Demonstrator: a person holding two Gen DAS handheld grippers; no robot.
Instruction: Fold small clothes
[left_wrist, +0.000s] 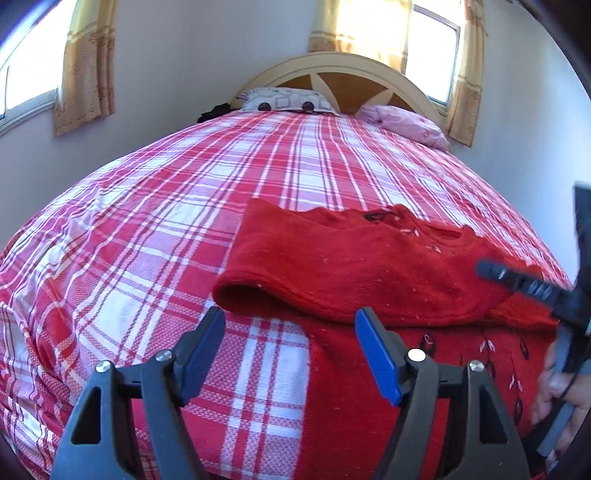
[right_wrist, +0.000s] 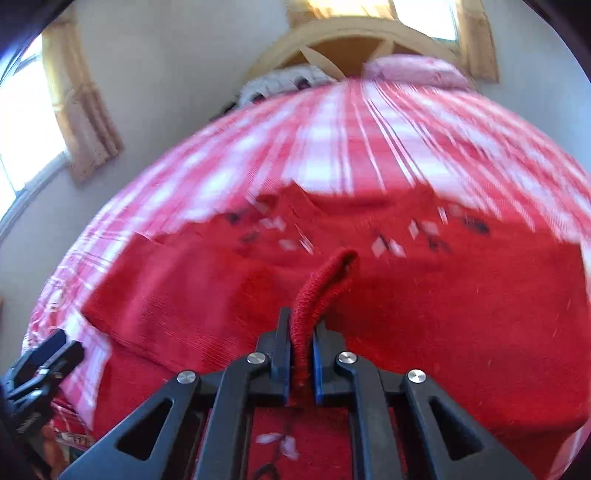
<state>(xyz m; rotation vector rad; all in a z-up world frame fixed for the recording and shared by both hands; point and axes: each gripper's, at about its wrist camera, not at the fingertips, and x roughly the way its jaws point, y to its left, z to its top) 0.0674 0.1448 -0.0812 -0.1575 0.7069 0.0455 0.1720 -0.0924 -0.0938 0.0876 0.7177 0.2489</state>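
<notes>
A red knit sweater (left_wrist: 354, 269) with small black and white embroidery lies on the plaid bed, one part folded over the rest. My left gripper (left_wrist: 291, 325) stands open just off the sweater's near left edge, nothing between its blue pads. In the right wrist view my right gripper (right_wrist: 303, 328) is shut on a ribbed fold of the red sweater (right_wrist: 325, 280), which rises between its fingers; that view is blurred. The right gripper (left_wrist: 517, 284) also shows at the far right of the left wrist view, with a hand (left_wrist: 565, 380) on its handle.
A red and white plaid bedspread (left_wrist: 166, 229) covers the bed. Two pillows (left_wrist: 288, 99) and a wooden headboard (left_wrist: 343, 74) lie at the far end. Walls with curtained windows (left_wrist: 85, 66) close in on both sides. The left gripper's body (right_wrist: 40, 365) shows at the right wrist view's left edge.
</notes>
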